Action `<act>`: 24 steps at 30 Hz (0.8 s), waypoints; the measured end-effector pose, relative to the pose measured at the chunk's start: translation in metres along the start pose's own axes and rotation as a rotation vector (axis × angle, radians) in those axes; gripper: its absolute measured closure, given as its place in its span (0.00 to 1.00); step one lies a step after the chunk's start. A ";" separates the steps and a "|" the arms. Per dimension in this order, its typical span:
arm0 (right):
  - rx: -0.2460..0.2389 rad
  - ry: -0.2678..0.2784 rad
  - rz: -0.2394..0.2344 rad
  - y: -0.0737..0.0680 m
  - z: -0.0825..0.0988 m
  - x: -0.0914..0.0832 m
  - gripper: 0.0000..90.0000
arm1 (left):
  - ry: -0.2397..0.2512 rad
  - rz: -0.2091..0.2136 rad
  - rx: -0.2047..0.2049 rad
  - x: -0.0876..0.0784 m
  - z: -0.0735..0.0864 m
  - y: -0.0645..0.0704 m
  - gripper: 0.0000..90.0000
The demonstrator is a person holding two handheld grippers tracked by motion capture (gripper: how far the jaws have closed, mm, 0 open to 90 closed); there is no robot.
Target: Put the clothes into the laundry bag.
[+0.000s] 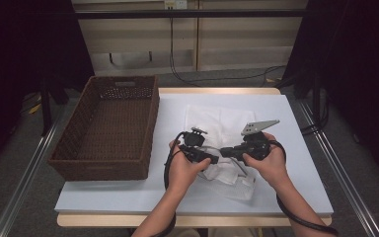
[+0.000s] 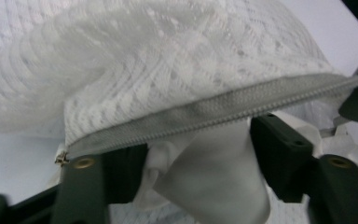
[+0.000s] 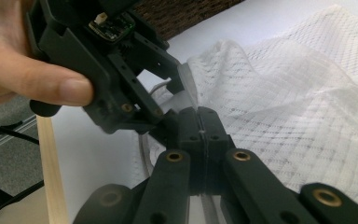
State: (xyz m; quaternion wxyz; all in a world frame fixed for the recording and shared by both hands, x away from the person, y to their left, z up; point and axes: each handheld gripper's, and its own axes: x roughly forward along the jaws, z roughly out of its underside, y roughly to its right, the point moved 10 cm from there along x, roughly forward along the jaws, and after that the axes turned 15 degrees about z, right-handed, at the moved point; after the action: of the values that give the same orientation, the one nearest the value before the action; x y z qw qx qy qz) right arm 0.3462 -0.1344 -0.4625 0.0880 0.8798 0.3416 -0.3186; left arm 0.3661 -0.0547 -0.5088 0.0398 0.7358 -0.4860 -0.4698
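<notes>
A white mesh bag (image 1: 217,123) with a grey zipper (image 2: 205,114) lies on the pale table (image 1: 286,163), bunched up towards its near end. The two grippers meet tip to tip over that near part. My left gripper (image 1: 216,159) (image 2: 198,149) is open, a fold of white cloth (image 2: 214,186) hangs loosely between its jaws just under the zipper. My right gripper (image 1: 223,153) (image 3: 199,116) is shut, its jaws pressed together on a thin edge of the mesh bag (image 3: 284,102) at the zipper line. The left gripper (image 3: 172,95) stands right against the right gripper's tips.
A brown wicker basket (image 1: 121,79) sits at the table's left side and looks empty. The table's wooden front edge (image 3: 51,163) is close to the hands. Cables trail from both grippers along the forearms.
</notes>
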 end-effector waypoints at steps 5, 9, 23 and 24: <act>-0.001 0.001 0.001 0.000 0.000 0.000 1.00 | -0.040 -0.040 0.003 -0.006 0.007 -0.001 0.24; 0.000 0.000 0.006 0.001 0.000 0.001 1.00 | -0.043 -0.037 -0.012 -0.004 0.012 0.002 0.21; -0.004 -0.005 0.005 0.000 0.002 0.001 1.00 | -0.090 -0.060 0.009 0.006 0.025 -0.002 0.28; -0.002 -0.005 0.006 0.000 0.002 0.001 1.00 | -0.082 -0.063 0.007 0.009 0.026 -0.003 0.34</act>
State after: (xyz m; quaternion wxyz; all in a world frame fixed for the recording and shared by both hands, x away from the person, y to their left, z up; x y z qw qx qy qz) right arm 0.3460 -0.1345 -0.4651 0.0907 0.8799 0.3393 -0.3201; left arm 0.3502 -0.0493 -0.5303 0.0027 0.7309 -0.4656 -0.4989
